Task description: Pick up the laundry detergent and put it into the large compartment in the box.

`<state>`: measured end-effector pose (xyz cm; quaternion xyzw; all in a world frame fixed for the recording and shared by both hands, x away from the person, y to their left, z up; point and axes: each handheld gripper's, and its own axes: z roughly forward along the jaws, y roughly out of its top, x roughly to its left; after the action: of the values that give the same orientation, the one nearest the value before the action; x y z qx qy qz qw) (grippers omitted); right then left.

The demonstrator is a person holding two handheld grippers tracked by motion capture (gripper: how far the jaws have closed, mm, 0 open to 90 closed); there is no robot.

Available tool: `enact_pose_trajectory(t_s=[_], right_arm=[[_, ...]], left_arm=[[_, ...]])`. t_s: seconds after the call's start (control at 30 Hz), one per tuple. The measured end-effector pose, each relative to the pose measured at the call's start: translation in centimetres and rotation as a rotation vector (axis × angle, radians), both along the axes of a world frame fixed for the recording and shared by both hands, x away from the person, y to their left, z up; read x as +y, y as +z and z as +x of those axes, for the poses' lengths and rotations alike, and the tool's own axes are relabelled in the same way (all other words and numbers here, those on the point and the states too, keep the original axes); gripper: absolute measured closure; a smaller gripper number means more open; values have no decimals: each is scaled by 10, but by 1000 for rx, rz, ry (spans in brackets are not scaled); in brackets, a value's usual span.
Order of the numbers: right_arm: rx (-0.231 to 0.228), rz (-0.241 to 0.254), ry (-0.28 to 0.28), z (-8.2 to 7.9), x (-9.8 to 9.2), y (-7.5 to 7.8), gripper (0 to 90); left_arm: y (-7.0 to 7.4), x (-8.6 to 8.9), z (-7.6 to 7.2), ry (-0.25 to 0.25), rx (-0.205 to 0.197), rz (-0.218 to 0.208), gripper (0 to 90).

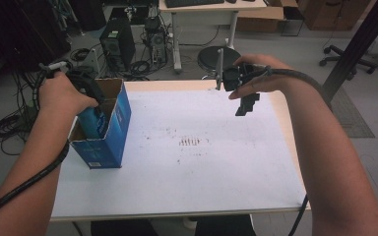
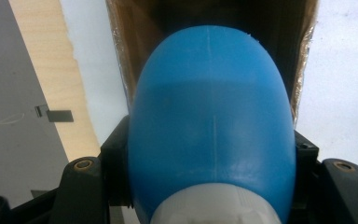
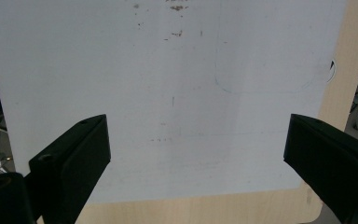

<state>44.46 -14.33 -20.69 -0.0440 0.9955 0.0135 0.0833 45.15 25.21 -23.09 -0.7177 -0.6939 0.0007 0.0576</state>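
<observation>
A blue plastic bottle (image 2: 212, 116) with a white cap (image 2: 214, 205) is clamped in my left gripper (image 2: 212, 186), its rounded bottom pointing into the mouth of the open cardboard box (image 2: 121, 42). In the high view the left gripper (image 1: 94, 109) holds the blue bottle (image 1: 92, 124) partly inside the blue box (image 1: 115, 132) at the table's left side. My right gripper (image 1: 246, 105) hangs over the far right of the table, pointing down. Its jaws stand wide apart over the white sheet (image 3: 177, 93), and the right gripper (image 3: 196, 154) has nothing between them.
A white sheet (image 1: 192, 157) covers the wooden table (image 1: 285, 128), with small brown marks (image 1: 191, 142) near its middle. Beyond the table are computer towers (image 1: 118, 44), cables, a stool (image 1: 217, 56) and a desk.
</observation>
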Motion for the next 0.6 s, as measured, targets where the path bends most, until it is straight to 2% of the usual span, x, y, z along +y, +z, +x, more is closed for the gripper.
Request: enact_pose_trajectory(t_s=[0.6], right_arm=[[2, 2, 5, -1, 0, -1, 72]], left_arm=[[-33, -2, -2, 0, 8, -8, 378]])
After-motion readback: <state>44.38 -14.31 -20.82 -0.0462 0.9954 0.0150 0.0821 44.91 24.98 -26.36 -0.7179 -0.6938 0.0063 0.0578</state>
